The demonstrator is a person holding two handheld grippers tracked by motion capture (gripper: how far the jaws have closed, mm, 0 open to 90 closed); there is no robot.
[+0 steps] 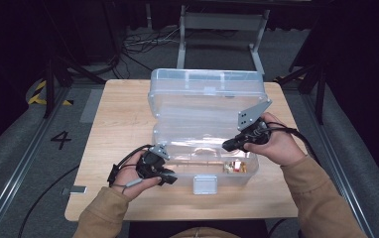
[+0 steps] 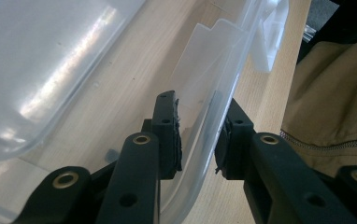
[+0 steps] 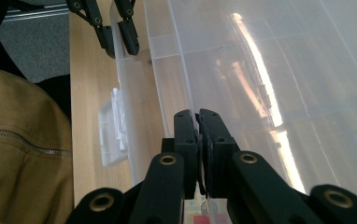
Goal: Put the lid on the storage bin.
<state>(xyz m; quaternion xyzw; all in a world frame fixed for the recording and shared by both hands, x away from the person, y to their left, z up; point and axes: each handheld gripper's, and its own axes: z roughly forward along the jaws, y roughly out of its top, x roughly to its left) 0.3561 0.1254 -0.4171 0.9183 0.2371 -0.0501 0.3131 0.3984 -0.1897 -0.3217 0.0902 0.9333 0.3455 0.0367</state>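
Observation:
A clear plastic box [image 1: 251, 171] stands on the wooden table [image 1: 123, 114] with its lid [image 1: 202, 82] swung back. My left gripper [image 1: 169, 177] is at the box's front left corner. In the left gripper view its jaws [image 2: 200, 140] are clamped on the front wall [image 2: 214, 70], one pad inside and one outside. My right gripper [image 1: 228, 145] reaches into the box from the right. Its jaws [image 3: 197, 126] are shut on a thin clear inner wall [image 3: 179, 56] that runs between the pads. The left gripper [image 3: 117, 35] shows far off in that view, astride the front wall.
A white latch [image 1: 205, 184] hangs at the middle of the box's front wall, also seen as latch [image 3: 113, 130]. Small red and gold items [image 1: 236, 167] lie in the front right of the box. Tan sleeves [image 1: 321, 198] come in from below. Cables [image 1: 143, 42] lie on the floor behind the table.

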